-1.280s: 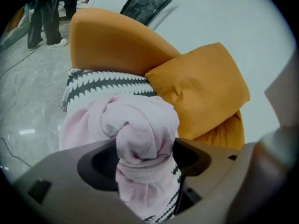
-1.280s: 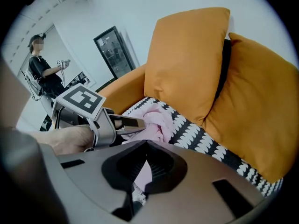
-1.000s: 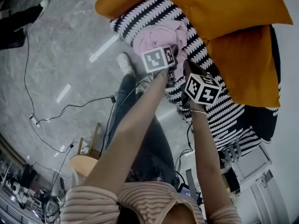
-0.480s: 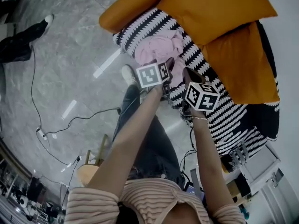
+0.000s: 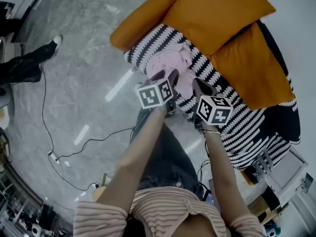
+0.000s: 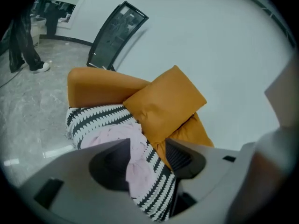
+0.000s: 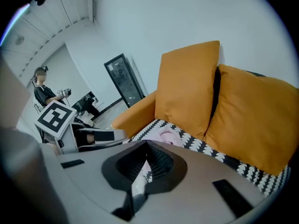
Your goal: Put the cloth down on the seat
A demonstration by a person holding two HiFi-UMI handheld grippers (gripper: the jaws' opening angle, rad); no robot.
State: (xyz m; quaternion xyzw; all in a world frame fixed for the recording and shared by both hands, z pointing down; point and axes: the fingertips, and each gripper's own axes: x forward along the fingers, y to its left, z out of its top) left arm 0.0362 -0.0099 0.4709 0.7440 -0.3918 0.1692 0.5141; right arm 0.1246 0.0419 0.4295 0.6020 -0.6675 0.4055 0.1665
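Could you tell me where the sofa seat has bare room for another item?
Free: the striped throw right of the pink cloth, in front of the right-hand orange cushion. Crowded: beside the armrest, where the cloth lies.

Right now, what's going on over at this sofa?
A person holds a hand-held gripper in each hand over an orange sofa. The pink cloth lies bunched on the striped seat cover, in neither grip. The left hand-held gripper has its jaws apart; they have just been closing, on nothing. The right hand-held gripper is shut and empty.
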